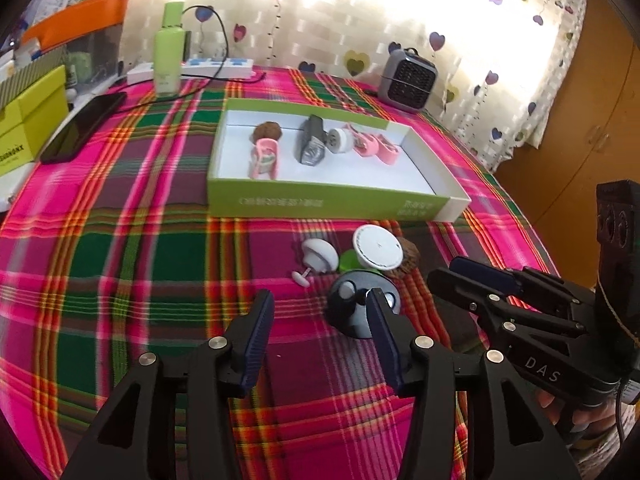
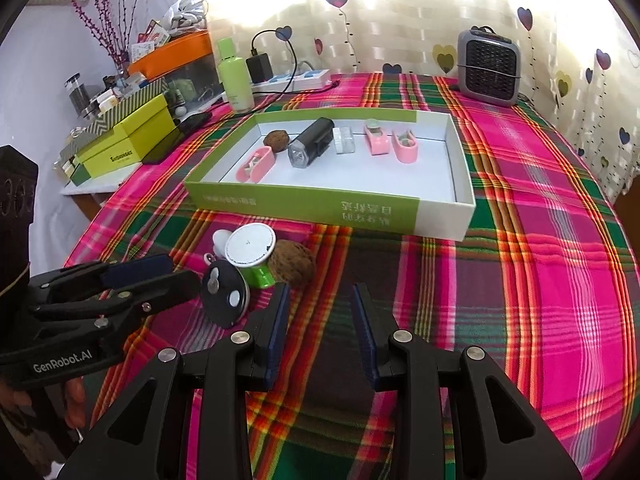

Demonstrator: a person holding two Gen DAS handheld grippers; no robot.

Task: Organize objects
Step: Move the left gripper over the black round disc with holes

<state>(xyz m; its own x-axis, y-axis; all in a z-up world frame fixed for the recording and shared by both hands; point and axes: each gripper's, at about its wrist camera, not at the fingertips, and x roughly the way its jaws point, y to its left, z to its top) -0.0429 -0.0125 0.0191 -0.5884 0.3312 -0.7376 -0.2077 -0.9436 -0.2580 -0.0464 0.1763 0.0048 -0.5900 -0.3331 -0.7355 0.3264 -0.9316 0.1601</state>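
Both claws open; black device (lengthwise) faces near wall

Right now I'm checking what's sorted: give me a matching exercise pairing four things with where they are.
Things:
1. black device
2. dark disc
3. green bottle
4. grey heater

Places:
A. far right of the table
B. beside the power strip
C. inside the green box
D. on the cloth by the left gripper

Pairs: 1-C, 2-D, 3-B, 4-A

Green piece mostly hidden behind white round disc, lettering on green box wall blurred, left tool's finger covering part of dark disc
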